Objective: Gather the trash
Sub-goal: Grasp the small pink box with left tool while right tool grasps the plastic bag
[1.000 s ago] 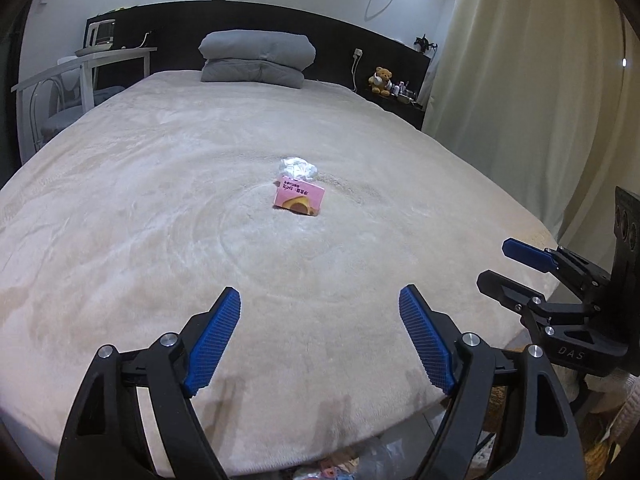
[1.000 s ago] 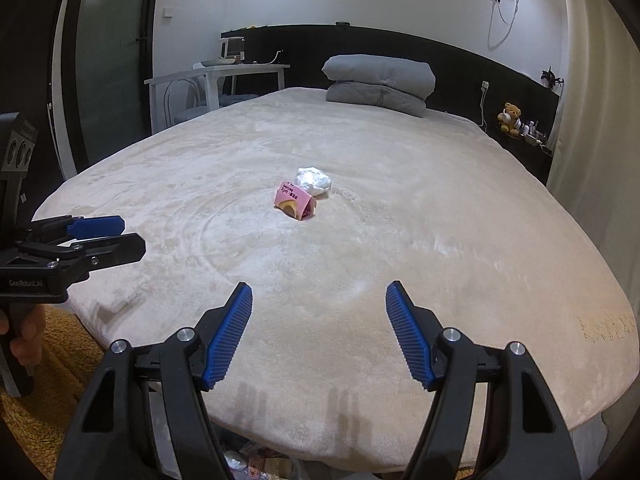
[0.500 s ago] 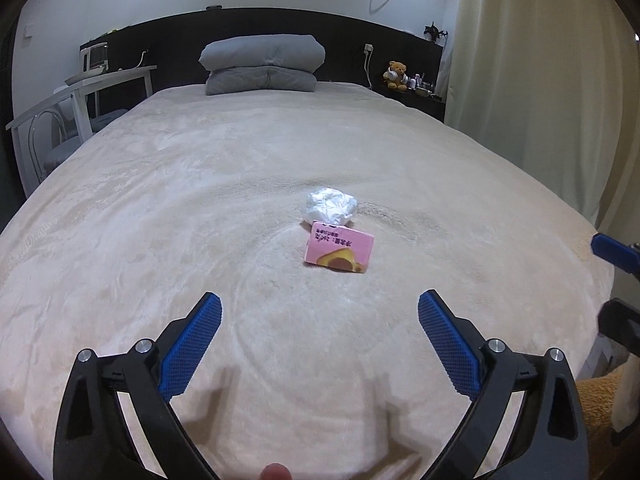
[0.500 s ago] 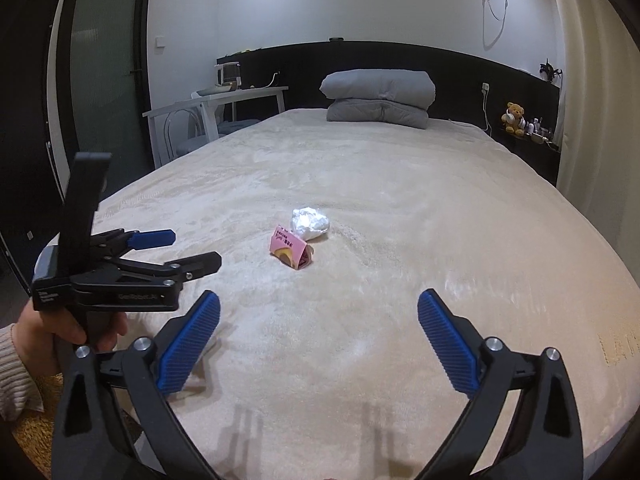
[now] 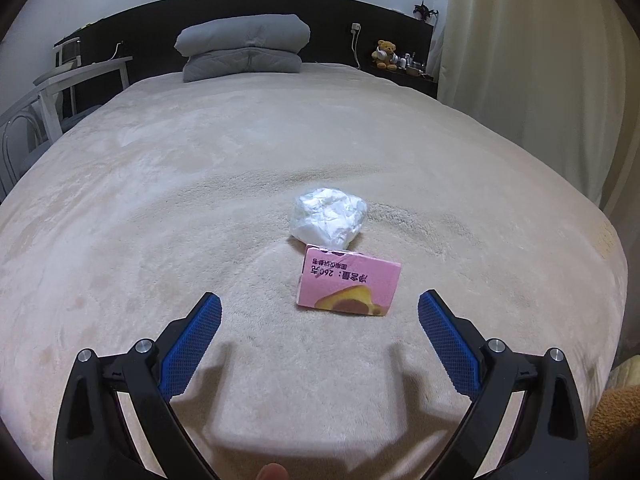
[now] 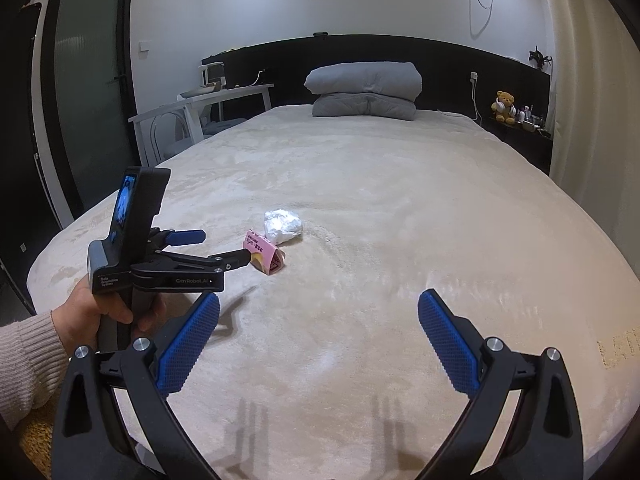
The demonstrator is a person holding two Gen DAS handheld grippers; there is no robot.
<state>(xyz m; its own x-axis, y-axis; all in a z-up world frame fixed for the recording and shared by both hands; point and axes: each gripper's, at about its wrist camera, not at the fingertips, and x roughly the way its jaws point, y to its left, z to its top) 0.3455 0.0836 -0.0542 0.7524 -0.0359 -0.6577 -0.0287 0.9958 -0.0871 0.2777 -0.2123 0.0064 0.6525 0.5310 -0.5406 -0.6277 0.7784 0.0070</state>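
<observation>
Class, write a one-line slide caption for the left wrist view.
Open left tongs approach a pink snack box and crumpled white wrapper lying on a beige bedspread.

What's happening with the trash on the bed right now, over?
Left tongs open, nearing pink box. Right tongs open, empty, hanging back. White wad right behind box. Nothing blocking.

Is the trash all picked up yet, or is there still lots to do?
Nothing is picked up yet. The pink box and the crumpled white wad both lie on the bed. The left tool is open, close to the box. The right tool is open, holding nothing. Both pieces are left.
</observation>
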